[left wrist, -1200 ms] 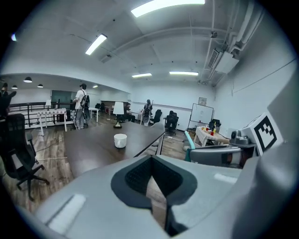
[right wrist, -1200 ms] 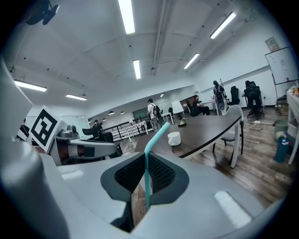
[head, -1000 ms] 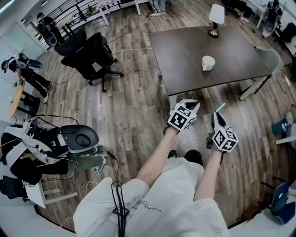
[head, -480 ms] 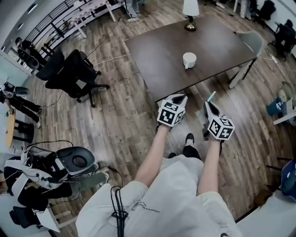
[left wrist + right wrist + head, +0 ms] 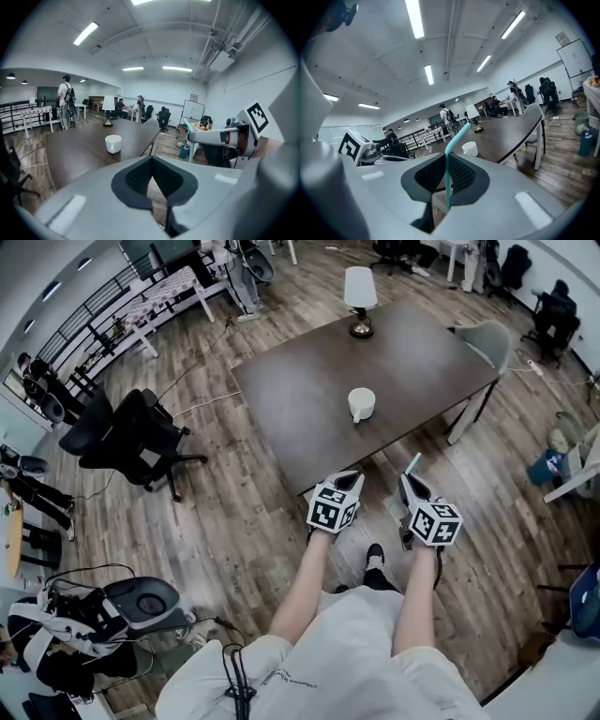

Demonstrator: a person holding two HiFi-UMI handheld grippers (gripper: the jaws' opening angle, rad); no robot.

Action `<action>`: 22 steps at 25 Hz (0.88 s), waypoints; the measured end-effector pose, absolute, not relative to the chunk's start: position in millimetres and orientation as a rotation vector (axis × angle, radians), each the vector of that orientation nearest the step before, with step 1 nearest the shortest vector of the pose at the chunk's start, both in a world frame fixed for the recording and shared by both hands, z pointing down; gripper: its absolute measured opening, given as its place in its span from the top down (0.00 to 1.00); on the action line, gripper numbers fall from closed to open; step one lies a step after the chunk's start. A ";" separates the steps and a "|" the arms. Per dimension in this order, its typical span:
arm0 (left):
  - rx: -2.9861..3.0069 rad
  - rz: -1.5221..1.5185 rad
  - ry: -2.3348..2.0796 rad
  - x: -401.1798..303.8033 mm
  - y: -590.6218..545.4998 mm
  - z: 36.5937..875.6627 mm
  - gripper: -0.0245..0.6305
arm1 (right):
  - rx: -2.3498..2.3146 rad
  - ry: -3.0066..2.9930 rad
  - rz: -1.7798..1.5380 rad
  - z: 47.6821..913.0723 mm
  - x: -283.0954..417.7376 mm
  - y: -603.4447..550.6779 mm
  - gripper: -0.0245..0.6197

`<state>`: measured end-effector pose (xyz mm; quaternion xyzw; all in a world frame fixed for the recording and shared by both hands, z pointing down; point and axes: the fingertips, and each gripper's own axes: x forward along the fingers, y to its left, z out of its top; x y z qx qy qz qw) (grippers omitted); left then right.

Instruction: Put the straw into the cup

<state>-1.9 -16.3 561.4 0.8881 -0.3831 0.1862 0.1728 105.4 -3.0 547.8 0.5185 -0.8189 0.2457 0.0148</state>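
Note:
A white cup [image 5: 361, 405] stands on the dark brown table [image 5: 300, 399], a little back from its near edge. My right gripper [image 5: 410, 484] is shut on a teal straw [image 5: 412, 463] that sticks up and forward past its fingertips. In the right gripper view the straw [image 5: 451, 159] runs up between the pads, its bent top leaning toward the cup [image 5: 469, 148]. My left gripper [image 5: 351, 482] hangs beside it, shut, with nothing in it. Both are held in front of the table's near edge. From the left gripper view the cup [image 5: 113, 143] is ahead on the table.
A table lamp [image 5: 358, 296] stands at the table's far side. A grey chair [image 5: 483, 338] is at the table's right end and a black office chair [image 5: 131, 432] on the wooden floor to the left. People stand in the background.
The table and cup have come closer and shifted toward the middle of the head view. Both grippers stay side by side, and the straw remains in the right one.

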 end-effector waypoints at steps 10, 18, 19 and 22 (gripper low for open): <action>2.500 0.488 -1.160 -5.3 -82.3 549.8 0.96 | 1.528 -2.618 0.705 523.8 100.6 -82.9 0.89; 2.451 0.503 -1.234 -14.4 -125.5 547.2 0.96 | 1.419 -2.715 0.735 512.1 87.9 -136.3 0.89; 2.450 0.511 -1.239 -14.8 -129.2 547.4 0.96 | 1.408 -2.714 0.739 513.5 87.2 -141.6 0.89; 2.442 0.496 -1.267 -17.7 -143.0 543.9 0.96 | 1.369 -2.702 0.741 518.3 86.6 -158.2 0.89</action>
